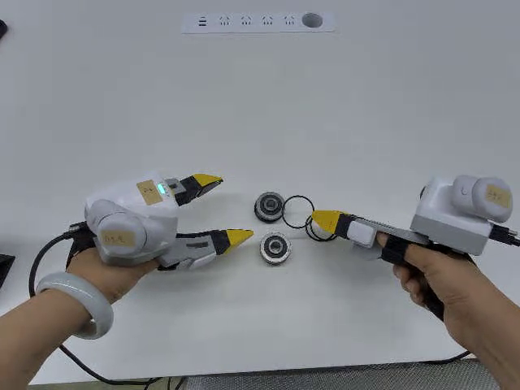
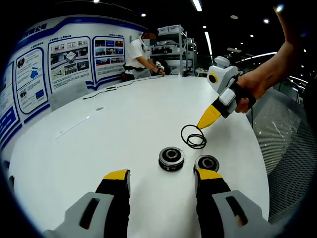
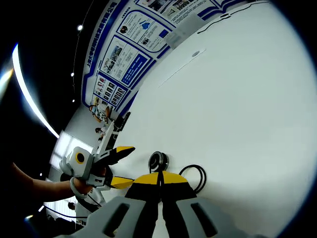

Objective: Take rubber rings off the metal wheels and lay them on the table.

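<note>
Black rubber rings [image 1: 311, 225] lie on desk [image 1: 244, 97] beside clenched right claw [image 1: 327, 219]; left claw [image 1: 227, 209] released, metal wheels [image 1: 269, 206] just ahead.

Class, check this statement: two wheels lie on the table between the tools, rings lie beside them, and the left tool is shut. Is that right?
No. The left tool is open, jaws wide apart, as the left gripper view shows. The rest stands: two wheels lie on the table between it and the right tool, rings beside them.
</note>
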Action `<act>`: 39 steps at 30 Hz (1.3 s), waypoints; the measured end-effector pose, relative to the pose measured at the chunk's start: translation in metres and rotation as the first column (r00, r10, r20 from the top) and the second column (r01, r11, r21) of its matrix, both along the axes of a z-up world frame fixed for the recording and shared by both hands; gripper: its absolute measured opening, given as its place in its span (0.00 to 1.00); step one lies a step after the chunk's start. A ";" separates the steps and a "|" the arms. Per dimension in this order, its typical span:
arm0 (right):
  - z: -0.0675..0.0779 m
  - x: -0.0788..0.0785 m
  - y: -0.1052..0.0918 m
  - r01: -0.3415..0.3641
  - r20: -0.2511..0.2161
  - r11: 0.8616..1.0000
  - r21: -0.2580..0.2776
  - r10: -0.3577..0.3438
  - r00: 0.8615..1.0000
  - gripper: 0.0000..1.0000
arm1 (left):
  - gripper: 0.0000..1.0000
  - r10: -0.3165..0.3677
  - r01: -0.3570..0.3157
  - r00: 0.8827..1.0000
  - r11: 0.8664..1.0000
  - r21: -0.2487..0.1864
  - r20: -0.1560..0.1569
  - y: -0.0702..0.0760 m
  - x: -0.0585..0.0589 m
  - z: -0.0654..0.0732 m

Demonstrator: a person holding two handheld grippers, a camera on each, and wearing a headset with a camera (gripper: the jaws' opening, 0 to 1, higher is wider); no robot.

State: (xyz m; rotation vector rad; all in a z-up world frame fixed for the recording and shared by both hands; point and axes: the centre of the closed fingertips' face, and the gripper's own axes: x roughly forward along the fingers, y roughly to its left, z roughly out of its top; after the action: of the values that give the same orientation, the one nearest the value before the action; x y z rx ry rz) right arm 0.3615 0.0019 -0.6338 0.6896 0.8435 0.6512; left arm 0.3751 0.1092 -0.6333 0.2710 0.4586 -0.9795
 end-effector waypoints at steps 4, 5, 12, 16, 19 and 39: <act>-0.005 -0.004 -0.010 0.026 -0.013 1.000 -0.013 -0.026 1.000 0.02 | 0.54 -0.001 0.001 1.000 1.000 -0.004 -0.004 -0.001 -0.002 0.001; -0.006 -0.004 -0.013 0.031 -0.017 0.999 -0.016 -0.031 0.999 0.02 | 0.54 -0.001 0.001 1.000 1.000 -0.003 -0.005 -0.002 -0.002 0.001; -0.014 -0.005 -0.024 0.062 -0.045 0.997 -0.037 -0.064 0.997 0.02 | 0.52 0.005 -0.005 1.000 1.000 -0.003 -0.008 0.000 -0.003 0.001; -0.020 -0.004 -0.025 0.063 -0.058 0.997 -0.055 -0.066 0.996 0.02 | 0.52 0.006 -0.006 1.000 1.000 0.000 -0.009 0.002 -0.003 0.001; -0.025 -0.003 -0.024 0.057 -0.065 0.996 -0.071 -0.061 0.996 0.02 | 0.51 0.007 -0.007 1.000 1.000 0.000 -0.010 0.003 -0.002 0.000; -0.024 -0.005 -0.022 0.014 -0.040 0.995 -0.102 -0.018 0.999 0.06 | 0.50 0.005 -0.005 1.000 1.000 0.002 -0.014 0.006 0.000 -0.003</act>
State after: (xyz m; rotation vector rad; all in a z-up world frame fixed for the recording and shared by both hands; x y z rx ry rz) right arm 0.3562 -0.0202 -0.6577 0.6186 0.9015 0.5772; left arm 0.3751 0.1150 -0.6363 0.2649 0.4726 -0.9765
